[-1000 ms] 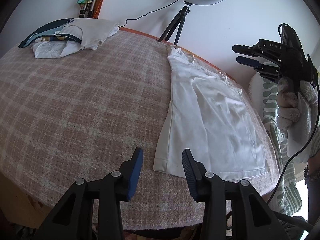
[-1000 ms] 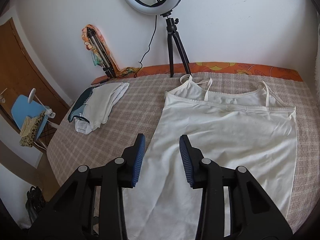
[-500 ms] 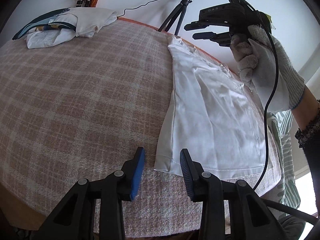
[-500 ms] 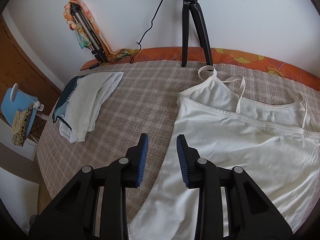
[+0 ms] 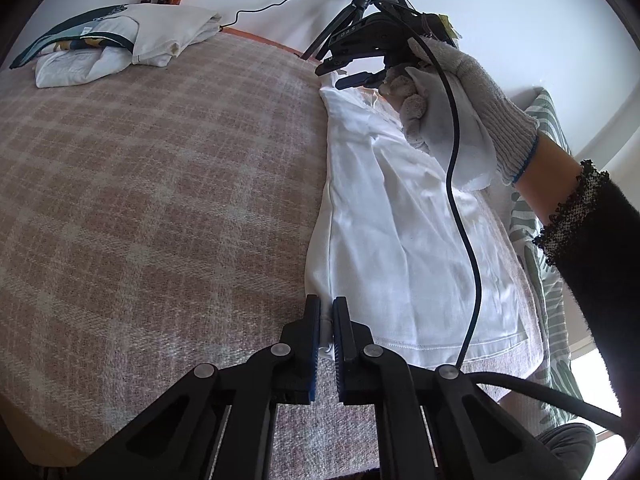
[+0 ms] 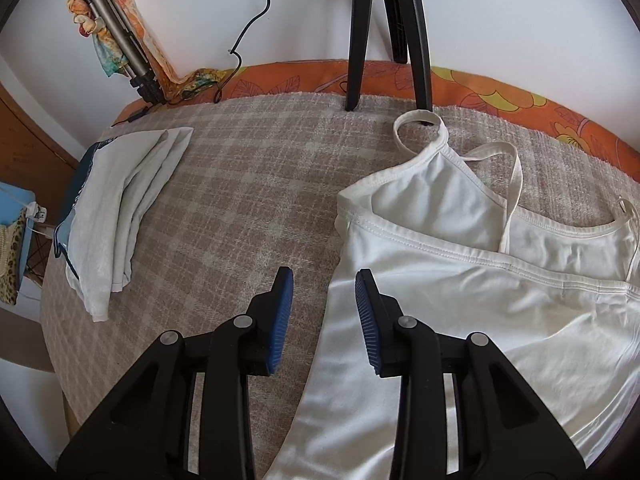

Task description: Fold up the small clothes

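A white strappy top (image 5: 400, 240) lies flat on the plaid-covered table (image 5: 160, 200), hem toward me. My left gripper (image 5: 327, 312) is shut on the top's near left hem corner. In the right wrist view the top (image 6: 480, 300) shows its straps and neckline. My right gripper (image 6: 324, 292) is open, low over the top's left edge just below the armpit corner, one finger on each side of the edge. It also shows in the left wrist view (image 5: 340, 72), held by a gloved hand at the top's far end.
A pile of folded clothes (image 6: 120, 216) lies at the table's far left, also in the left wrist view (image 5: 112, 44). A ring light tripod (image 6: 384, 32) stands at the back edge by the straps. A second folded tripod (image 6: 120, 40) leans on the wall.
My left gripper moved forward and shut on the hem corner. My right gripper moved down and forward toward the top's upper left corner and stays open.
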A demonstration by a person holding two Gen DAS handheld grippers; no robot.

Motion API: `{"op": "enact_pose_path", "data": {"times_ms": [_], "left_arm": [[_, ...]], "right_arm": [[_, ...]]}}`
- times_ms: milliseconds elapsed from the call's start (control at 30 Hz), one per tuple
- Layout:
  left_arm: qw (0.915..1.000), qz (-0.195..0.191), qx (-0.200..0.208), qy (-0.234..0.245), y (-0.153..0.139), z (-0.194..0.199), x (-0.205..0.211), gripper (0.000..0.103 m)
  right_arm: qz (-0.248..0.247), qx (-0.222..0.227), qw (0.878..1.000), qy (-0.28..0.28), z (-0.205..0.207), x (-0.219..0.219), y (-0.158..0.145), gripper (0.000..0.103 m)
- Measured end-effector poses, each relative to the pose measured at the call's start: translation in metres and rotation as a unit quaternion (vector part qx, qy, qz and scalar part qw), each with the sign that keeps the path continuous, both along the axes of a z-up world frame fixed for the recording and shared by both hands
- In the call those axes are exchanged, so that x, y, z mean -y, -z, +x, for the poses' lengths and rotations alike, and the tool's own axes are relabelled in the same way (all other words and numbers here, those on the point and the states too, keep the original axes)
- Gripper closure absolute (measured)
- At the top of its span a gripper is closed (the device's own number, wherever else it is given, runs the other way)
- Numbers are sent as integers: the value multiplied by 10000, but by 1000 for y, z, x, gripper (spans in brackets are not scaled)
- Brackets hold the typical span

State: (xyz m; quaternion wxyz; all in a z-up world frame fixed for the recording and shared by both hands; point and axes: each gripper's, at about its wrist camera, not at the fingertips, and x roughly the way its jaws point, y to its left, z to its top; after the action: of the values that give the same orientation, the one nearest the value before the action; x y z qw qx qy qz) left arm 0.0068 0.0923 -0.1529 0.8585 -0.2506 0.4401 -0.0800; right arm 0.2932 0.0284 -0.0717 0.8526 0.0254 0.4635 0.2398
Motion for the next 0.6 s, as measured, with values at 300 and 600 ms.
{"op": "enact_pose_path", "data": {"times_ms": [300, 600], "left_arm": [[9999, -115, 65, 42, -3, 1, 2, 101], [9995, -34, 287, 147, -13, -2, 13, 101]], "right_arm": [[-925, 81, 9956, 145, 22, -24, 8, 69], [-734, 194, 9969, 205, 27, -2, 4, 98]]}}
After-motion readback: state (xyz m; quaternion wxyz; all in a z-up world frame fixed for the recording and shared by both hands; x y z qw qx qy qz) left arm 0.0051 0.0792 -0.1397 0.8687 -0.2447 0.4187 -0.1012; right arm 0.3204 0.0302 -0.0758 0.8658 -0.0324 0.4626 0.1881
